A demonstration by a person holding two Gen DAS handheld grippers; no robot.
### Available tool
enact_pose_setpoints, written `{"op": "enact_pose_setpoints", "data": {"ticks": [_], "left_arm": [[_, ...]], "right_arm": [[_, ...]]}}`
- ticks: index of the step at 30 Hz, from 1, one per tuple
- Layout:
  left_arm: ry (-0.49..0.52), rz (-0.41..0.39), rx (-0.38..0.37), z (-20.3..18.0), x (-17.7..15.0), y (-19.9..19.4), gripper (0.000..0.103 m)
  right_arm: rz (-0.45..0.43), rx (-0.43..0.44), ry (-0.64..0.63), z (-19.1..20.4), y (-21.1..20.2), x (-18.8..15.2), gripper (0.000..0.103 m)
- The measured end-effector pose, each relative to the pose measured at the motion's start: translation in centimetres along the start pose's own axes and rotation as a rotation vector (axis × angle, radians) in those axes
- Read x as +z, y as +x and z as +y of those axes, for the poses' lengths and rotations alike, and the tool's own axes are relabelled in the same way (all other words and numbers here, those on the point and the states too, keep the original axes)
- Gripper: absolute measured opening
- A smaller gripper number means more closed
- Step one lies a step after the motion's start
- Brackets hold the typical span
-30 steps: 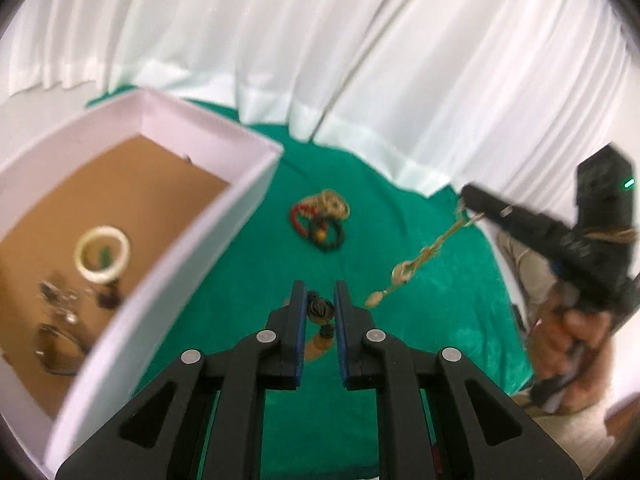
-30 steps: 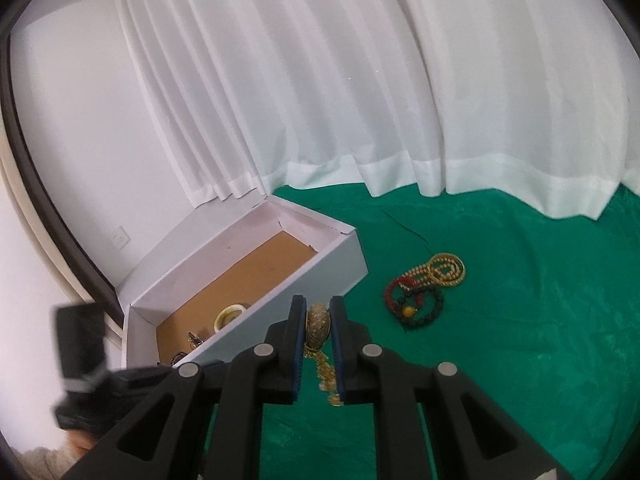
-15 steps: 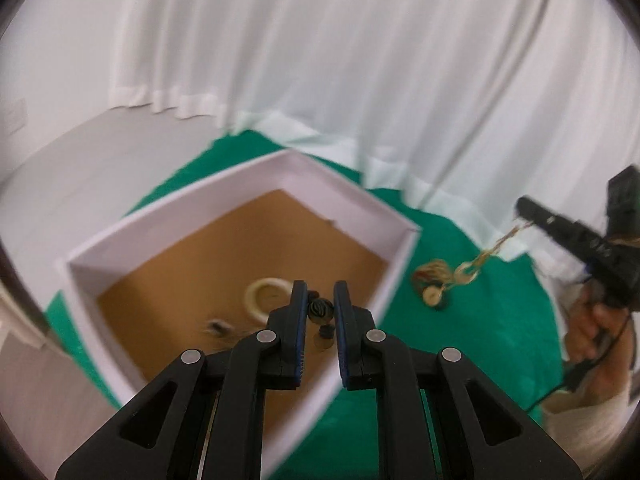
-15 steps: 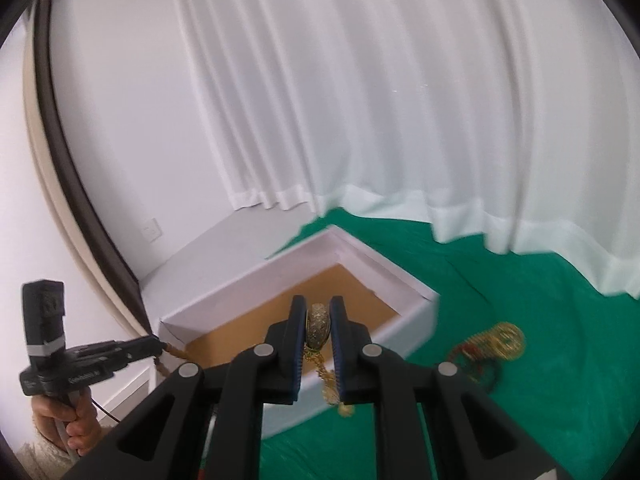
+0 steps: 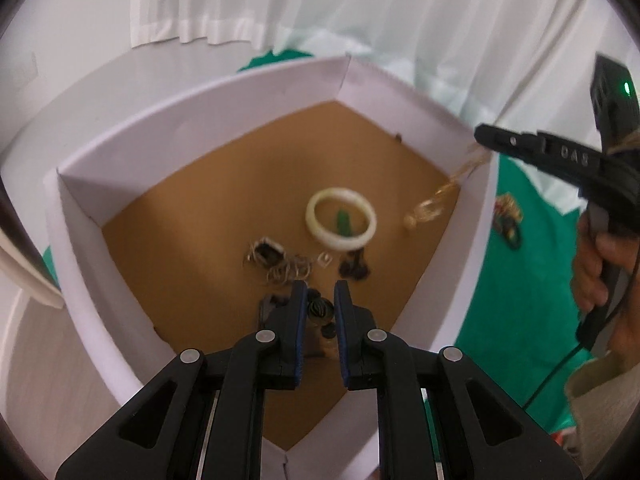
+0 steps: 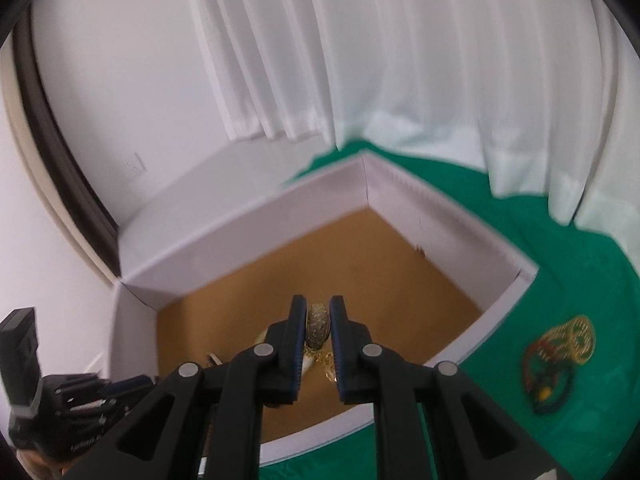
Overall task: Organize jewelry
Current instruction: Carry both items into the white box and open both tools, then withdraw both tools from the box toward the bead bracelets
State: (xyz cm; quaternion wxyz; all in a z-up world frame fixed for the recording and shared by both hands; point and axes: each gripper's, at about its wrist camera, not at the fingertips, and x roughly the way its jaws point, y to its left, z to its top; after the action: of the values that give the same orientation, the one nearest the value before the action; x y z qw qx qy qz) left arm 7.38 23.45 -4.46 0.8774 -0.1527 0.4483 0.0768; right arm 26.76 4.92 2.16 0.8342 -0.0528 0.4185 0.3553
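A white box (image 5: 224, 92) with a brown floor lies under both grippers. My left gripper (image 5: 321, 292) hangs over its near part, jaws opening, with a dark striped bead (image 5: 319, 309) of a necklace still pinched between the pads; more beads trail below. My right gripper (image 6: 319, 309), jaws also opening, still clamps a speckled oval pendant (image 6: 318, 326) whose gold chain (image 6: 328, 364) hangs into the box. The left wrist view shows that chain (image 5: 428, 212) dangling over the box's right wall. A white bangle (image 5: 341, 222) and small metal pieces (image 5: 280, 266) lie inside the box.
The box (image 6: 404, 184) sits on a green cloth (image 6: 560, 280). A pile of red, black and gold bracelets (image 6: 558, 360) lies on the cloth to the right of the box. White curtains hang behind. A hand (image 5: 596, 268) grips the right tool.
Both grippers have swung left from above the green cloth to over the box and come lower, carrying the necklace stretched between them. The box now fills both views.
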Motion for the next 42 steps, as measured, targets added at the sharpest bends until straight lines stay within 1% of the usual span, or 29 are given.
{"op": "enact_pose_setpoints", "data": {"ticks": [1,2,3,4,5,8,10,12,15,18,21,26,28,30,33,39,42], "left_arm": [[0.006,0.000,0.015,-0.2,-0.1,0.1,0.022],[0.013,-0.005,0.030,-0.3,-0.2,0.0,0.040],[0.016,-0.021,0.043,-0.6,-0.4,-0.3,0.059],[0.019,-0.037,0.050,-0.7,-0.4,-0.5,0.065],[0.028,-0.059,0.054,-1.1,-0.5,-0.9,0.069],[0.085,-0.103,0.065,-3.4,-0.7,-1.8,0.070],[0.122,-0.131,0.067,-5.0,-0.7,-2.2,0.075],[0.163,-0.161,0.069,-6.9,-1.0,-2.6,0.080],[0.230,-0.199,0.071,-9.9,-1.5,-2.9,0.085],[0.276,-0.212,0.063,-12.2,-1.9,-2.7,0.085],[0.317,-0.211,0.052,-14.4,-2.4,-2.4,0.085],[0.375,-0.217,0.050,-17.0,-3.1,-2.0,0.085],[0.388,-0.218,0.049,-17.5,-3.1,-1.8,0.085],[0.392,-0.211,0.046,-18.0,-3.4,-1.2,0.089],[0.392,-0.175,0.035,-18.2,-4.0,0.2,0.090],[0.420,-0.043,-0.018,-19.7,-6.0,4.4,0.090],[0.438,-0.005,-0.040,-20.9,-6.5,5.9,0.090]], "right_arm": [[0.012,-0.009,0.003,-0.2,0.3,-0.4,0.015],[0.018,-0.027,0.007,-0.5,0.3,-0.7,0.026],[0.011,-0.032,0.013,-0.7,0.0,-0.8,0.049],[-0.005,-0.030,0.024,-0.9,-0.5,-0.9,0.057],[-0.026,-0.031,0.035,-1.2,-1.4,-1.0,0.063],[-0.062,-0.071,0.033,-2.1,-3.8,-1.7,0.063],[-0.074,-0.117,0.033,-2.8,-5.2,-2.5,0.064],[-0.083,-0.154,0.034,-3.8,-6.7,-4.2,0.066],[-0.092,-0.215,0.028,-5.3,-8.5,-7.0,0.066],[-0.087,-0.277,0.046,-7.2,-10.2,-9.9,0.066],[-0.077,-0.318,0.090,-9.3,-11.8,-12.4,0.066],[-0.078,-0.383,0.149,-12.2,-14.0,-15.5,0.066],[-0.075,-0.401,0.173,-13.2,-14.5,-16.6,0.066],[-0.075,-0.426,0.193,-14.2,-14.8,-17.9,0.066],[-0.076,-0.469,0.227,-15.4,-14.8,-19.9,0.066],[-0.052,-0.508,0.317,-18.0,-14.2,-24.0,0.066],[-0.040,-0.508,0.354,-19.1,-13.8,-25.5,0.066]]}}
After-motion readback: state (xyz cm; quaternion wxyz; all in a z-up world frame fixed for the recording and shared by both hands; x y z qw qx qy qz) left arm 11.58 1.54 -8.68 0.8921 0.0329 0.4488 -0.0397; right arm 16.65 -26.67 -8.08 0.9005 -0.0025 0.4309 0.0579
